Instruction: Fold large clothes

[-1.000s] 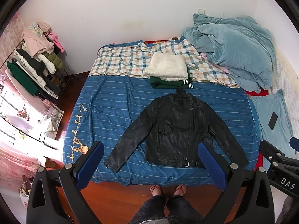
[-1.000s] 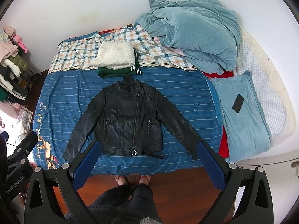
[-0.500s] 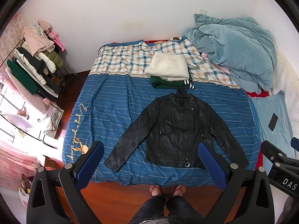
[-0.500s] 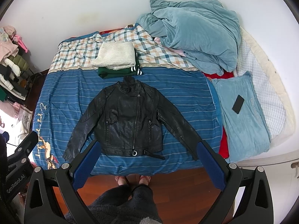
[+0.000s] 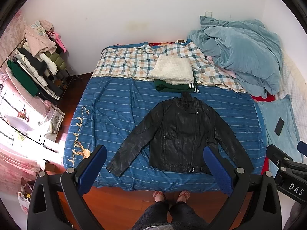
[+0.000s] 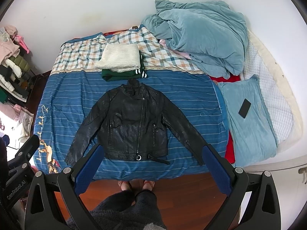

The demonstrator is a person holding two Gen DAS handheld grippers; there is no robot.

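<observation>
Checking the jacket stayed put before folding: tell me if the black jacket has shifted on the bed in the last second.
No. The black jacket keeps its place, collar just below the folded green garment, sleeves spread on the blue striped cover.

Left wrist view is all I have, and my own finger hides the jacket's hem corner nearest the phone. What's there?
Observer: A loose belt strap trails sideways from the hem of the black jacket and lies flat on the blue bedspread.
Operator: And the other gripper? I only see its edge.
Observer: The right gripper has its jaws wide apart, and nothing is between them.
</observation>
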